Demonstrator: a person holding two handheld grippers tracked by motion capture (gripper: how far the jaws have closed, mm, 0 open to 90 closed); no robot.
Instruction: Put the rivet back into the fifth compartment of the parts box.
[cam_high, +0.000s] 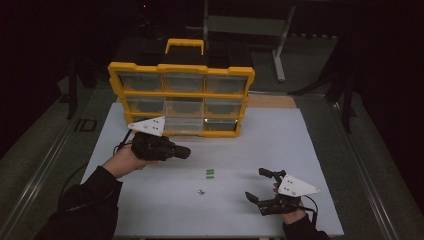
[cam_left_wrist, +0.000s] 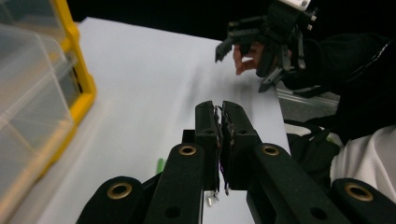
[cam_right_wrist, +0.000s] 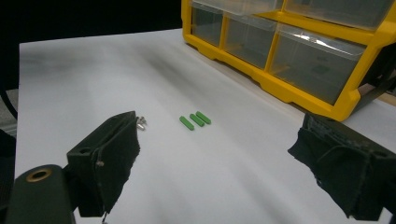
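**On the white table: 3 green pieces between your grippers**

Between your 2 grippers, 3 small green sticks (cam_high: 210, 173) lie side by side on the white table (cam_high: 280, 140), with a few tiny silver screws (cam_high: 201, 191) just beside them. Your left gripper (cam_high: 184, 152) hovers near the yellow organizer (cam_high: 181, 95), its jaws pressed together with nothing clearly between them. Your right gripper (cam_high: 260, 185) has its jaws spread wide and empty, aimed toward the sticks.
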